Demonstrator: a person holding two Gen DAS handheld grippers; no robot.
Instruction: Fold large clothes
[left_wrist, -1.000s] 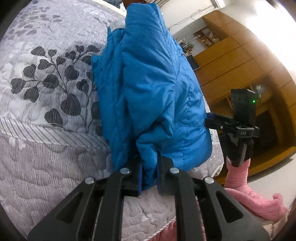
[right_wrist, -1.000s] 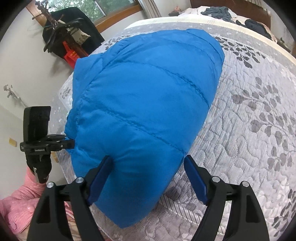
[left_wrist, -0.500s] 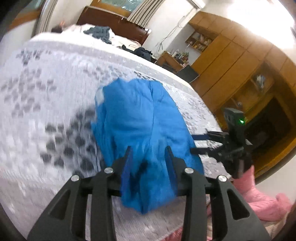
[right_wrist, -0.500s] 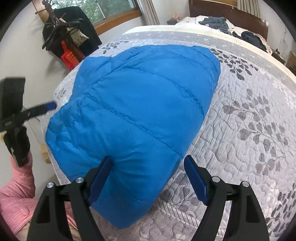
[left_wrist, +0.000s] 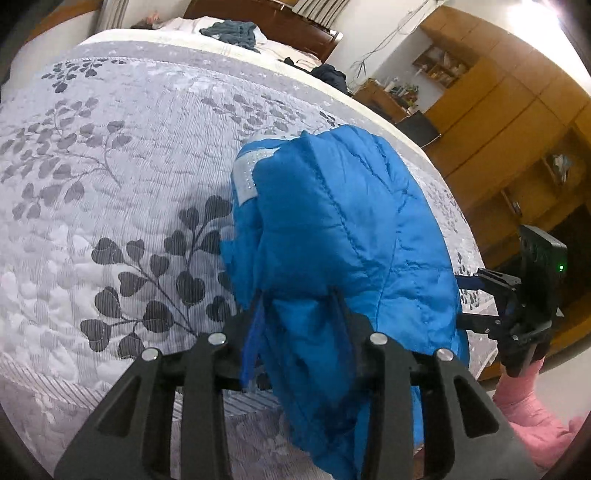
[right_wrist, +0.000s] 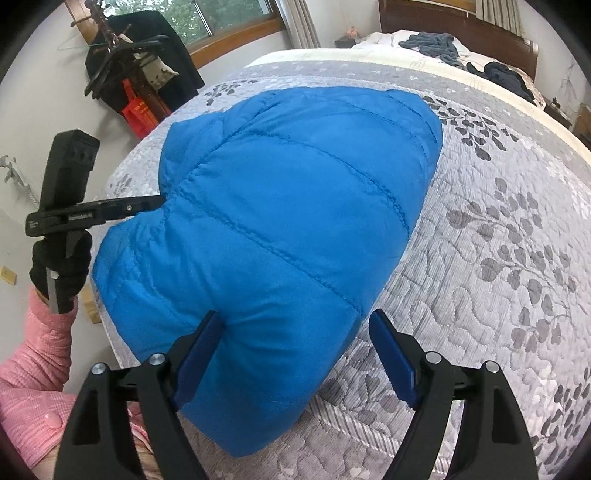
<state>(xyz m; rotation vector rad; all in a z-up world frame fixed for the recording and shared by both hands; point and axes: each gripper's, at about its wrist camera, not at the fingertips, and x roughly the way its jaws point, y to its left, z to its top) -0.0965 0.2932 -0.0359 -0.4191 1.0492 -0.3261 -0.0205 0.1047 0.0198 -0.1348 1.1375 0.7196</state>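
Observation:
A blue puffer jacket (left_wrist: 351, 221) lies folded in a thick bundle at the near edge of the bed, its grey collar lining showing at the far left corner. My left gripper (left_wrist: 297, 310) is open, its fingers straddling a bulge of the jacket's near end. In the right wrist view the jacket (right_wrist: 295, 221) fills the middle. My right gripper (right_wrist: 295, 332) is open wide, with the jacket's padded edge between its blue pads (right_wrist: 391, 362). Each gripper shows in the other's view: the right gripper (left_wrist: 463, 302) at the jacket's right side, the left gripper (right_wrist: 155, 201) touching its left edge.
The bed's grey leaf-patterned quilt (left_wrist: 110, 184) spreads to the left and beyond the jacket. Dark clothes (right_wrist: 436, 40) lie by the headboard. A wooden wardrobe (left_wrist: 498, 110) stands to the right, a coat rack (right_wrist: 136, 66) by the window. Pink sleeves (right_wrist: 37, 369) show at the bed's near edge.
The left gripper was shut on a jacket fold and has opened; the raised part of the jacket has come down onto the bed. The right gripper stayed open.

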